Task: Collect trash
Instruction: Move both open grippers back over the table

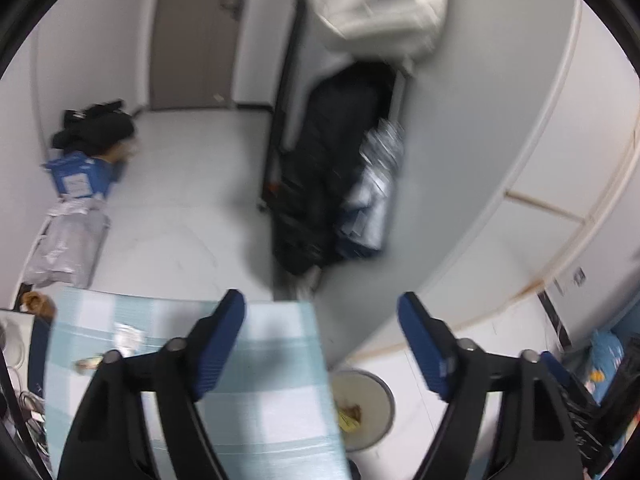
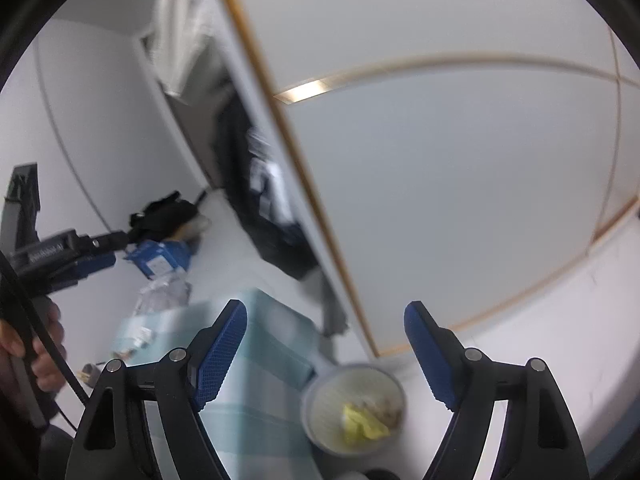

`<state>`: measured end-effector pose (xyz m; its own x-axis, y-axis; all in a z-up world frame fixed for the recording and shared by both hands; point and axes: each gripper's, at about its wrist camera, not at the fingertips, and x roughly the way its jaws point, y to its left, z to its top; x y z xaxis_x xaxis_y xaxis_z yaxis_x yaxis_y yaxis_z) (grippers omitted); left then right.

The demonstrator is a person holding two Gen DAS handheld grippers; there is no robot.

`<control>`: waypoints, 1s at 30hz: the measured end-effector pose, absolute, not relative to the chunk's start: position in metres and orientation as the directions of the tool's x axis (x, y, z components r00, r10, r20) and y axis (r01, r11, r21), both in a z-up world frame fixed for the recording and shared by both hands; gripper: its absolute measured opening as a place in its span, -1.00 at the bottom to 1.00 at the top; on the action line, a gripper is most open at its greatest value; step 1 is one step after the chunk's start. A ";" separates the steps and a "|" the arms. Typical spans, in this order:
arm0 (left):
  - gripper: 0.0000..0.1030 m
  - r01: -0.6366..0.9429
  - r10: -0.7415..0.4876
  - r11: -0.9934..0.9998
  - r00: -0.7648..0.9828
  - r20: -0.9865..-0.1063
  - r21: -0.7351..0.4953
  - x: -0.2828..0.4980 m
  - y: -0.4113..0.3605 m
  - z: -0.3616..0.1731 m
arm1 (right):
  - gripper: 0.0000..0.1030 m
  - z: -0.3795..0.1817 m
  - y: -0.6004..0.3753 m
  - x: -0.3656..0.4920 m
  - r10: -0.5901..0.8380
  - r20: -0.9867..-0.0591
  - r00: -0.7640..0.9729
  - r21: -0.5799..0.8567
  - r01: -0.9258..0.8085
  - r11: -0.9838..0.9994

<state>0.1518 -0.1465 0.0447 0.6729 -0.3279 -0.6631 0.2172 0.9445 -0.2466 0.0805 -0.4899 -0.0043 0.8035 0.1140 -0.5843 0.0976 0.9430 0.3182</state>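
My left gripper (image 1: 320, 312) is open and empty, held high above a table with a pale blue checked cloth (image 1: 276, 412). Small scraps of trash (image 1: 127, 336) lie on the cloth at the left. A round grey trash bin (image 1: 366, 412) stands on the floor by the table's right edge, with yellow and brown trash inside. My right gripper (image 2: 324, 320) is open and empty, above the same bin (image 2: 356, 412) and the cloth (image 2: 260, 392). The left gripper (image 2: 86, 260) also shows at the left of the right wrist view, held in a hand. Both views are blurred.
White cabinet doors with thin wood trim (image 2: 440, 200) fill the right. A dark bag and clothes (image 1: 320, 184) sit in an open gap. A blue box (image 1: 80, 176), black clothing (image 1: 96, 124) and a grey plastic bag (image 1: 64, 244) lie on the floor at the left.
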 end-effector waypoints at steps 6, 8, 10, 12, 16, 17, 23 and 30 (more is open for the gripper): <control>0.65 0.144 -0.259 0.962 0.750 -0.609 -0.232 0.133 -0.105 0.064 | 0.67 0.036 -0.422 0.086 0.178 -0.490 0.854 0.276 -0.042 0.960; 0.69 0.122 -0.235 0.966 0.777 -0.583 -0.226 0.124 -0.090 0.066 | 0.72 0.047 -0.397 0.087 0.202 -0.456 0.867 0.257 -0.090 0.962; 0.70 0.106 -0.213 0.971 0.798 -0.564 -0.216 0.123 -0.083 0.064 | 0.75 0.053 -0.377 0.087 0.220 -0.431 0.875 0.236 -0.126 0.964; 0.75 0.089 -0.198 0.972 0.808 -0.555 -0.217 0.121 -0.076 0.061 | 0.78 0.056 -0.363 0.087 0.232 -0.419 0.878 0.222 -0.149 0.964; 0.84 0.052 -0.163 0.975 0.830 -0.533 -0.218 0.115 -0.054 0.060 | 0.81 0.054 -0.328 0.091 0.265 -0.404 0.875 0.224 -0.186 0.957; 0.84 0.046 -0.153 0.976 0.837 -0.525 -0.212 0.114 -0.050 0.058 | 0.82 0.052 -0.320 0.092 0.272 -0.403 0.874 0.226 -0.192 0.955; 0.84 -0.022 -0.092 0.978 0.845 -0.527 -0.207 0.105 -0.015 0.046 | 0.88 0.039 -0.280 0.100 0.270 -0.435 0.859 0.208 -0.196 0.958; 0.84 -0.065 -0.067 0.973 0.837 -0.543 -0.220 0.104 0.013 0.027 | 0.88 0.025 -0.246 0.112 0.294 -0.490 0.821 0.185 -0.231 0.955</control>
